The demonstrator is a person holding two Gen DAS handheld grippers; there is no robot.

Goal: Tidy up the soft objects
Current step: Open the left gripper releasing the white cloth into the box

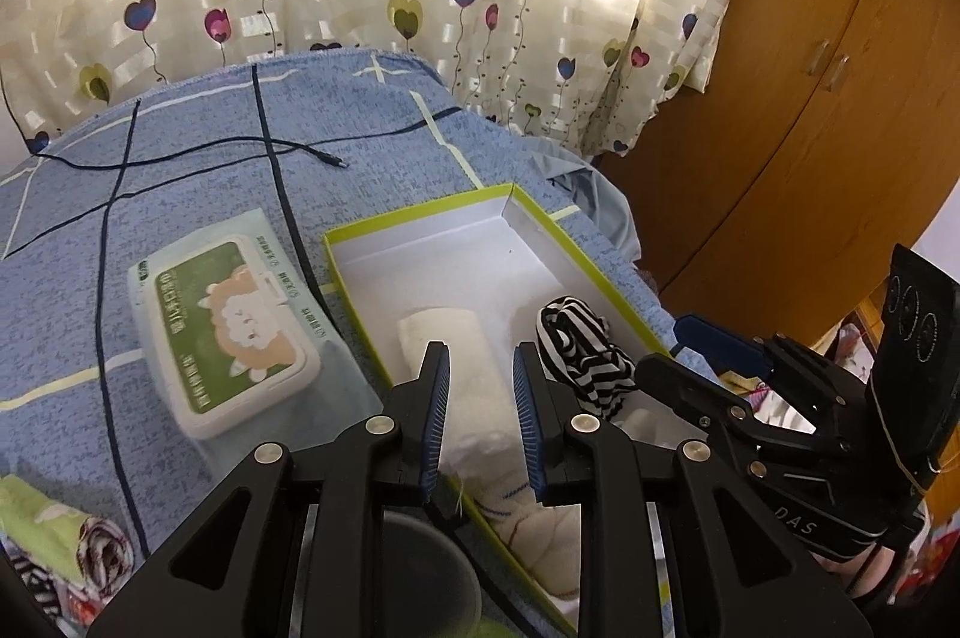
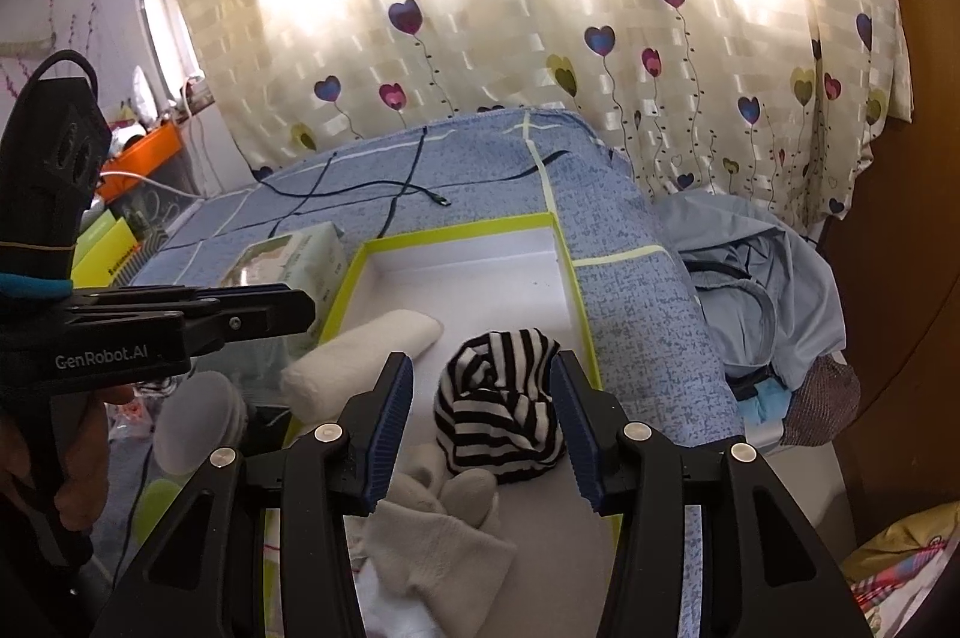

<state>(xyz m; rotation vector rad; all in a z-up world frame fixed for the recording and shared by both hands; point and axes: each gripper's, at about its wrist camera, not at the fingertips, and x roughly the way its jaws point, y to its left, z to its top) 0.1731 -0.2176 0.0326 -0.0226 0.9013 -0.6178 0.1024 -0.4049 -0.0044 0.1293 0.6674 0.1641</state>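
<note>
Right hand-held gripper [image 2: 483, 419] hung over the lime-rimmed box [image 2: 462, 233] with its ribbed blue pads apart, standing on either side of the rolled black-and-white striped garment [image 2: 501, 413] without pressing it; the roll rested on the box's white floor near the right wall. Left hand-held gripper [image 1: 480, 413] stood only narrowly parted over the white rolled towel [image 1: 447, 338], which lay in the same box toward its left side; whether its pads touched the towel could not be told.

Risk, as a judgement: the striped roll was a loose knit bundle with its outer wrap already slack, so it could uncurl on its own, and a pad might snag a fold as the gripper drew away. The towel, a thick terry cylinder, looked more stable. Pale grey socks [image 2: 438, 530] sprawled limp at the near end and could catch under a finger. The box was stiff, smooth card, sitting on a blue speckled bedspread [image 1: 198, 158] whose soft give might let it tip under a careless press. A rigid-lidded wet-wipe pack [image 1: 225, 326] lay just beside the box.
</note>
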